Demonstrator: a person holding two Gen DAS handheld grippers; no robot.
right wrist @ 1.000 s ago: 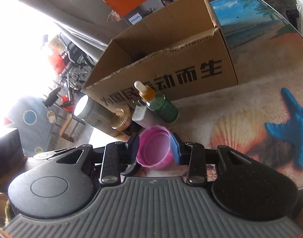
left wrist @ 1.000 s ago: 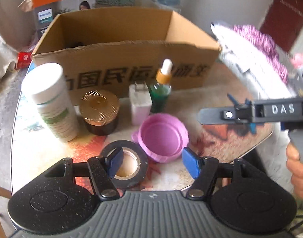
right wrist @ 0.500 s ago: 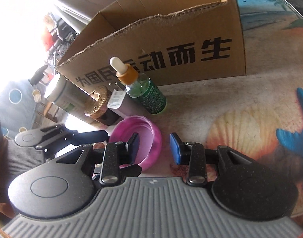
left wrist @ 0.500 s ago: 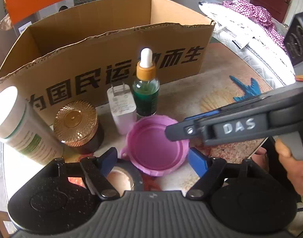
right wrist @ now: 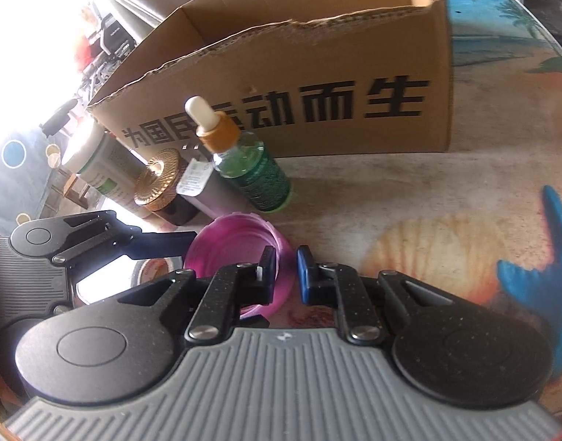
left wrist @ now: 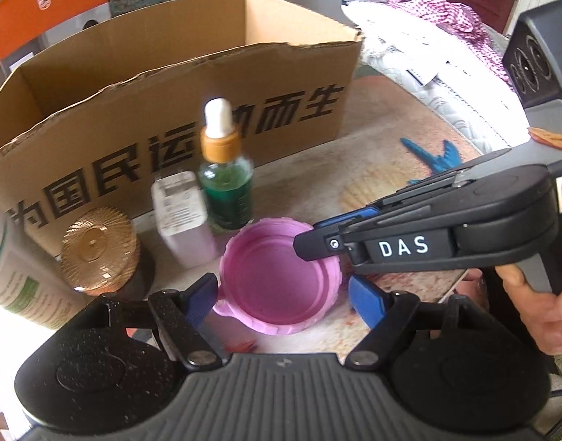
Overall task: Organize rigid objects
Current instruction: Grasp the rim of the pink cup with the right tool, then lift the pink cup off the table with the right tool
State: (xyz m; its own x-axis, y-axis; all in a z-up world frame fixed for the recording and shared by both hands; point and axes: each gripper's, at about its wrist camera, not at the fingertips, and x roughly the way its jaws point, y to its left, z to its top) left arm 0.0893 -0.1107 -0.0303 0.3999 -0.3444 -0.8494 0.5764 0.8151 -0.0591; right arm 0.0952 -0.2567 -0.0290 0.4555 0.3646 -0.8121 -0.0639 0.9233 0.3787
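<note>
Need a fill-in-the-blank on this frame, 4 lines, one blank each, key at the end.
1. The right gripper is shut on the rim of the ____ lid.
2. The dropper bottle holds ____ liquid.
3. The black printing is on the side of the ____ box.
4. The left gripper has its jaws ____, one either side of the lid.

Missing words: pink; green; cardboard; open

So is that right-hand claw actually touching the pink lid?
Touching. In the right wrist view the right gripper has its fingers either side of the pink lid wall, pinching the rim.
</note>
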